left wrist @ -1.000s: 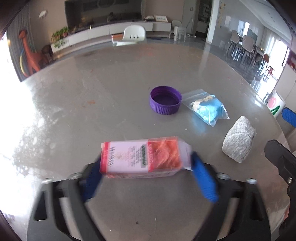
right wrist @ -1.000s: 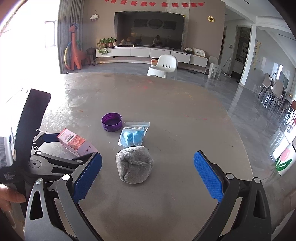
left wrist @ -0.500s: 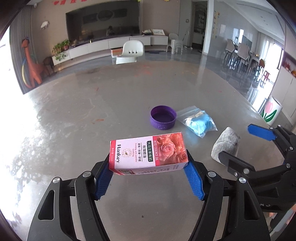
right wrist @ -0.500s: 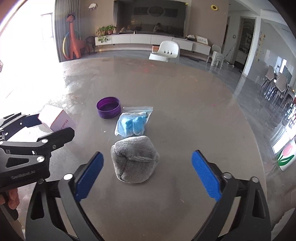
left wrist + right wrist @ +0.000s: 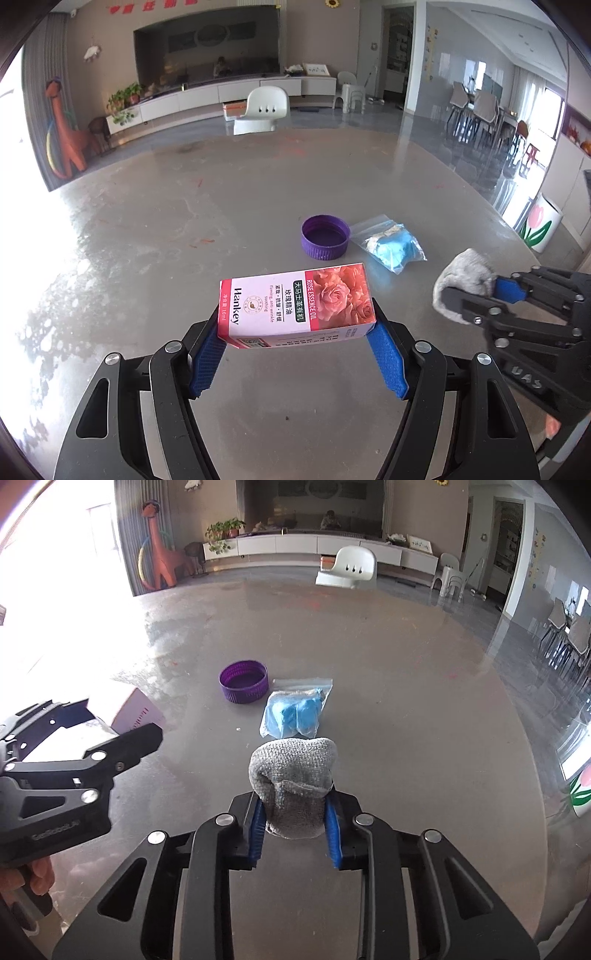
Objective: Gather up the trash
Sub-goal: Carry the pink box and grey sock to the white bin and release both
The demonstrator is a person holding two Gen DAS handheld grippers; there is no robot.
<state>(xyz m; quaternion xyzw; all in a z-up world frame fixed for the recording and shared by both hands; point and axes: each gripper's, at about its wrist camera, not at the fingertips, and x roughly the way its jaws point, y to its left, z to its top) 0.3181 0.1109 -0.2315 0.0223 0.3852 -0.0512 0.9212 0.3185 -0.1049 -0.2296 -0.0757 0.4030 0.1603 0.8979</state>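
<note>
Trash lies on and over a grey table point(image 5: 258, 206). A pink rose-oil box point(image 5: 295, 304) is clamped lengthwise between the blue pads of the left gripper point(image 5: 297, 354), clear of the tabletop, its printed top facing up. To its right, a crumpled grey cloth wad point(image 5: 293, 786) sits between the pads of the right gripper point(image 5: 295, 827), whose jaws are closing and already squeeze the wad's lower part so that its top bulges above them. Just beyond the wad, a clear zip bag with blue material inside point(image 5: 297, 712) lies flat on the table. Just beside the bag, on its left, a purple bottle cap point(image 5: 243, 681) rests open side up. In the right wrist view, fingers of a hand point(image 5: 37, 877) show at the lower left, under the left gripper's black body. A white chair point(image 5: 264, 110) stands past the table's far edge.
</note>
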